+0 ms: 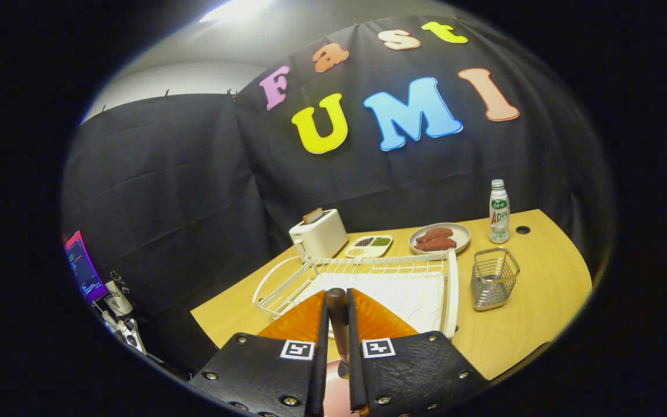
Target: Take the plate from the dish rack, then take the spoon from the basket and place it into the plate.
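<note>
A: Which surfaces surround the dish rack (368, 278)?

B: The rack is white coated wire, over a matt white ribbed mat (409, 295). It stands on a smooth, wood-look desk (530, 324).

A: And beside the rack?

B: A wire-mesh metal basket (494, 278), dull silver. Behind the rack: a smooth white plastic toaster (318, 234), a glazed plate (440, 238), a plastic bottle (499, 211).

A: Between the fingers (414, 370)?

B: A dark, glossy spoon handle (337, 324); the wall is matt black cloth (194, 185).

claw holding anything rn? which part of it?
Yes: the claw is shut on the spoon, both fingers pressing its dark handle, which sticks up between them above the dish rack. The bowl end is barely visible.
</note>
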